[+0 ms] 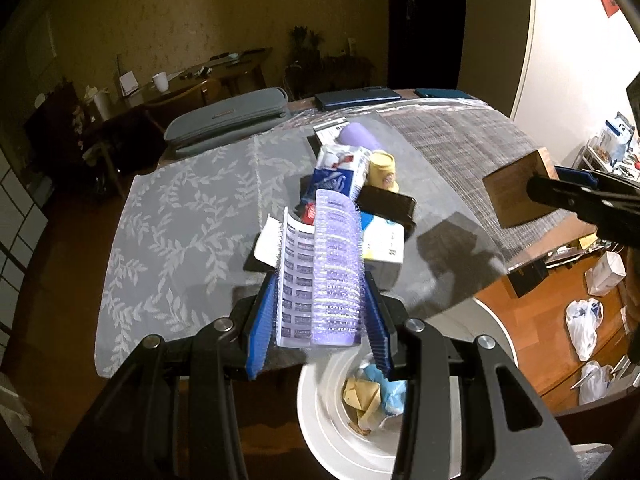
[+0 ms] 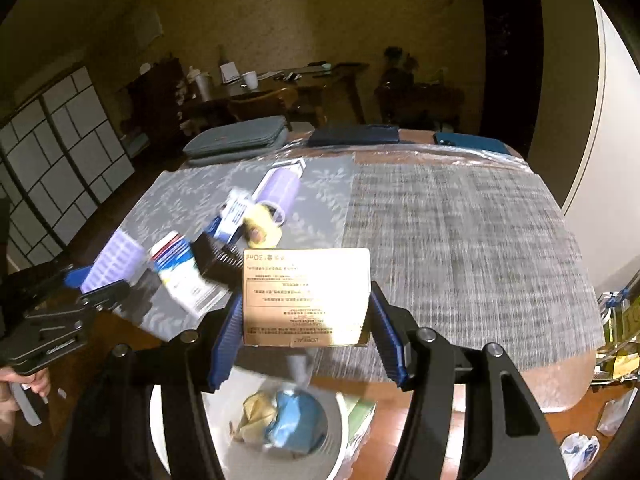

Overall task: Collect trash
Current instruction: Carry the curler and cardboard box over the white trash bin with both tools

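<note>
Hand-held gripper [image 2: 306, 322] w/ gold box [image 2: 306, 296], text blurred.

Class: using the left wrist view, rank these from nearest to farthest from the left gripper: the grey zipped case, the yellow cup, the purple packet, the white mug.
1. Purple packet: clamped between the left gripper's blue pads.
2. Yellow cup: in the trash pile mid-table, beyond the packet.
3. Grey zipped case: at the table's far edge, to the left.
4. White mug: on another table across the room.
</note>
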`<state>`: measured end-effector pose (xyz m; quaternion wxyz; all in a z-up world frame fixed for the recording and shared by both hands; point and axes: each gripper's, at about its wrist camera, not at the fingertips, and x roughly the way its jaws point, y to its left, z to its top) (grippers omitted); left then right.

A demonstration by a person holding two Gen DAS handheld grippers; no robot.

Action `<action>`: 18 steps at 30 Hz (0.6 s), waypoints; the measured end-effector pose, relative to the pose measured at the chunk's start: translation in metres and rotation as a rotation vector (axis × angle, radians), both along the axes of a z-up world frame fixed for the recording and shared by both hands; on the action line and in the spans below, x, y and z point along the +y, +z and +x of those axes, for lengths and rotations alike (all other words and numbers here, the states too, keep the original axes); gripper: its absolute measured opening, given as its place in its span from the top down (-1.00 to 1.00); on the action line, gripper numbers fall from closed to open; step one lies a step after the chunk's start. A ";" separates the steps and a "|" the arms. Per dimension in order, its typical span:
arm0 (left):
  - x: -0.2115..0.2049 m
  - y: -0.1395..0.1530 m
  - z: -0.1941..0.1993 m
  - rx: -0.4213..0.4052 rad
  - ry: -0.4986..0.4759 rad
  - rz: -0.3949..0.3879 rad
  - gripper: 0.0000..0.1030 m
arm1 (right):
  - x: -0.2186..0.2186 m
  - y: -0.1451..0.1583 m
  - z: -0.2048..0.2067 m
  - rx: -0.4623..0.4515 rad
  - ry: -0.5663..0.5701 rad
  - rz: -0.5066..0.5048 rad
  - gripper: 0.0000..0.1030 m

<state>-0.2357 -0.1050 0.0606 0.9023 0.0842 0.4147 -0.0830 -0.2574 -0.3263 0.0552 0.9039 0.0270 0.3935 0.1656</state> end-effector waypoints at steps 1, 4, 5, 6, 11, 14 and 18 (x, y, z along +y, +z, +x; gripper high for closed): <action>-0.002 -0.001 -0.003 0.001 0.000 0.005 0.17 | 0.001 0.000 -0.005 0.004 0.006 0.003 -0.12; -0.007 -0.002 -0.009 0.009 -0.002 0.015 0.17 | 0.003 -0.001 -0.018 0.017 0.026 0.008 -0.12; -0.009 -0.003 -0.011 0.012 -0.003 0.014 0.17 | 0.004 -0.002 -0.023 0.021 0.033 0.007 -0.12; -0.010 -0.004 -0.013 0.015 -0.004 0.014 0.17 | 0.006 -0.002 -0.027 0.026 0.042 0.005 -0.12; -0.019 -0.009 -0.024 0.030 -0.011 0.021 0.17 | 0.011 -0.006 -0.042 0.044 0.071 0.004 -0.12; -0.024 -0.013 -0.032 0.040 -0.016 0.023 0.17 | 0.017 -0.011 -0.054 0.061 0.093 0.004 -0.12; -0.030 -0.019 -0.040 0.054 -0.021 0.027 0.17 | 0.024 -0.017 -0.065 0.083 0.115 0.001 -0.12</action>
